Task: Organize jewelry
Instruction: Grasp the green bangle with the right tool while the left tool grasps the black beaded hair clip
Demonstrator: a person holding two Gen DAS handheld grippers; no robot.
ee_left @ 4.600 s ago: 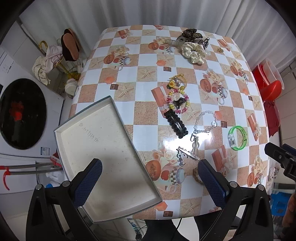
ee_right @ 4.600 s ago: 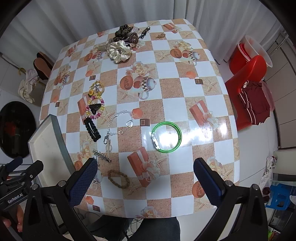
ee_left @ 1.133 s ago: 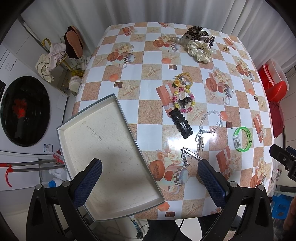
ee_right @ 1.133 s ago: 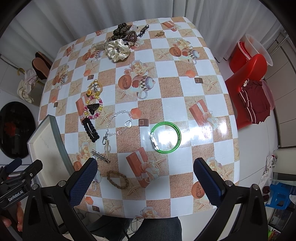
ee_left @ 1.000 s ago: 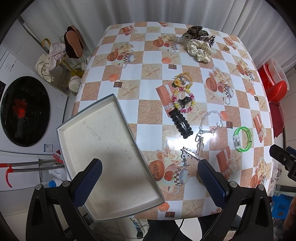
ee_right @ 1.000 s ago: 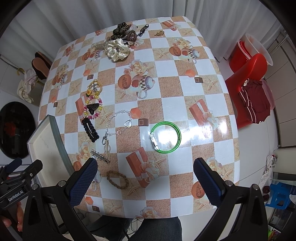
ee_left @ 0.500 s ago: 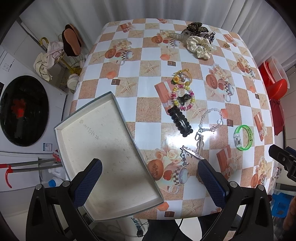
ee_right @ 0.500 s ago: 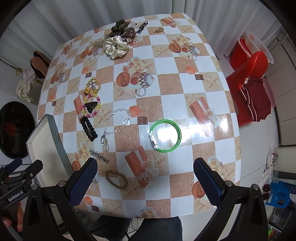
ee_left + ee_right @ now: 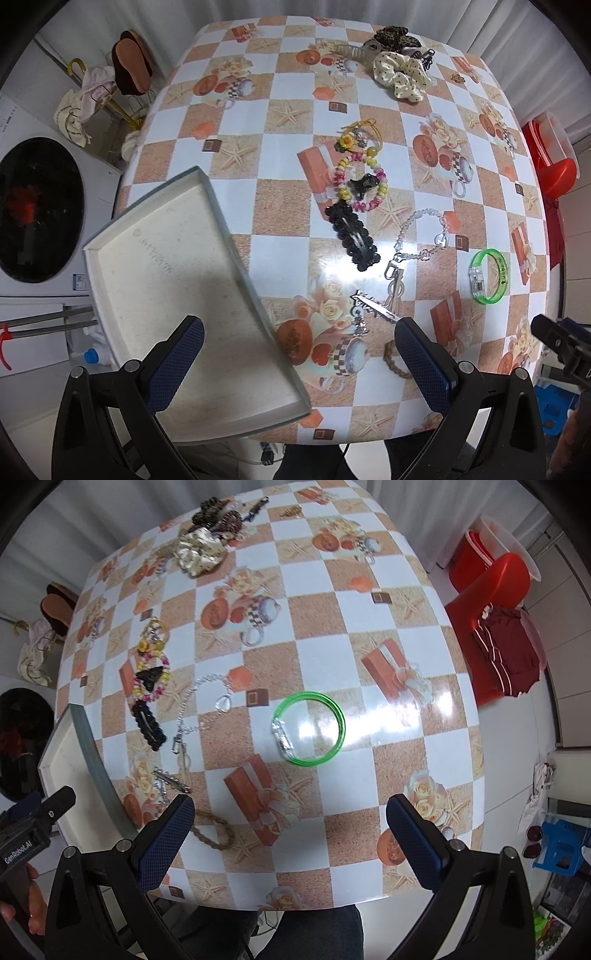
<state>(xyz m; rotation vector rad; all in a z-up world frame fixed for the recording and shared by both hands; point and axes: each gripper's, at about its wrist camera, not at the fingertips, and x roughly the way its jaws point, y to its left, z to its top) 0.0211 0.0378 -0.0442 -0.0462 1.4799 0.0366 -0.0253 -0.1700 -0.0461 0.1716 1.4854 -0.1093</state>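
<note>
Jewelry lies spread on a checked tablecloth. A green bangle (image 9: 309, 733) sits ahead of my right gripper (image 9: 290, 840), which is open and empty above the table's near edge. A braided brown bracelet (image 9: 214, 832) lies by its left finger. My left gripper (image 9: 295, 360) is open and empty over the near end of an empty white tray (image 9: 177, 295). A black hair clip (image 9: 352, 236), a coloured bead bracelet (image 9: 360, 186), a silver chain (image 9: 421, 236) and a silver clip (image 9: 375, 304) lie in the middle. The green bangle also shows in the left wrist view (image 9: 487, 275).
A cream scrunchie (image 9: 399, 74) and dark hair ties (image 9: 391, 37) lie at the table's far side. A washing machine (image 9: 33, 210) stands to the left. A red chair (image 9: 495, 590) with clothes stands to the right. The tray overhangs the table's near left corner.
Both grippers have come lower and closer to the table, so everything looks larger. The green bangle now sits nearer the middle of the right wrist view. Nothing on the table has moved.
</note>
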